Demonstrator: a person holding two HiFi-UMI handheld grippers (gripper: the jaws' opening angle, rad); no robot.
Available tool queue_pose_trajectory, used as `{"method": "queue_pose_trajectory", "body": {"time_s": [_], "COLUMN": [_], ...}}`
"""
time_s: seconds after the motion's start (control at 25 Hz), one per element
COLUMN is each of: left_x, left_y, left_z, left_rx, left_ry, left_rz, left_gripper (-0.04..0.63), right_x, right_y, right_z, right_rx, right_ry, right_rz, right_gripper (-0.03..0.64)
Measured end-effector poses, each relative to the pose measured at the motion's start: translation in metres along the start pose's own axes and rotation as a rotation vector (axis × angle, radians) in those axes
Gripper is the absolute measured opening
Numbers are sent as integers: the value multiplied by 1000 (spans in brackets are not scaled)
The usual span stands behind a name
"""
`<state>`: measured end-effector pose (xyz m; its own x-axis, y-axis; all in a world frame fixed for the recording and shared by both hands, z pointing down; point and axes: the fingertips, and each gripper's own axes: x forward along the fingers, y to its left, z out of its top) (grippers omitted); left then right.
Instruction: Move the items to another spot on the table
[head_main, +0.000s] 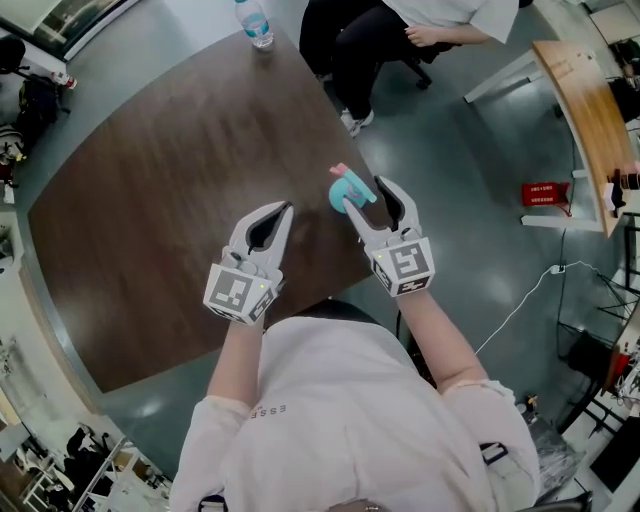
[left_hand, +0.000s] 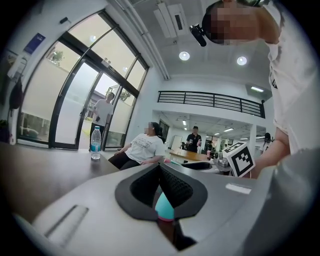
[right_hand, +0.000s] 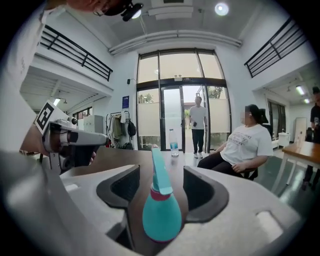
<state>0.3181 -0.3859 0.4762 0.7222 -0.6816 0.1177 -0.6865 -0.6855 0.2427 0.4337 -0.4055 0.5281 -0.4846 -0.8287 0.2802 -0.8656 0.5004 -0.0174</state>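
Observation:
A teal squeeze bulb (head_main: 343, 187) with a pink collar and a teal nozzle stands on the dark wooden table (head_main: 170, 200) near its right edge. My right gripper (head_main: 365, 194) is open around it. In the right gripper view the bulb (right_hand: 161, 215) sits between the two pads, with a gap on each side. My left gripper (head_main: 285, 208) hovers over the table to the left of the bulb, its tips meeting. In the left gripper view the pads (left_hand: 172, 187) touch, and a sliver of teal and pink shows in the hollow below them; I cannot tell what it is.
A water bottle (head_main: 256, 22) stands at the table's far corner. A seated person (head_main: 370, 50) is just beyond the far right edge. A wooden desk (head_main: 590, 110) and a red box (head_main: 543, 193) lie off to the right, and grey floor surrounds the table.

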Motion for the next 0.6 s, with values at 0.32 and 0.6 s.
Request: {"method": "queue_pose_trajectory", "body": {"time_s": [0.32, 0.6], "left_x": [-1, -4], "left_y": [28, 39], "left_z": [-14, -15], "left_rx": [-62, -93], "left_ry": [19, -5], "left_rz": [39, 61], "left_gripper": [8, 8], "right_x": [39, 39], "right_y": [3, 4], "right_z": [-15, -16], "right_rx": [55, 5], "right_ry": [24, 33], "right_rz": [54, 62], "right_gripper": [250, 110]}}
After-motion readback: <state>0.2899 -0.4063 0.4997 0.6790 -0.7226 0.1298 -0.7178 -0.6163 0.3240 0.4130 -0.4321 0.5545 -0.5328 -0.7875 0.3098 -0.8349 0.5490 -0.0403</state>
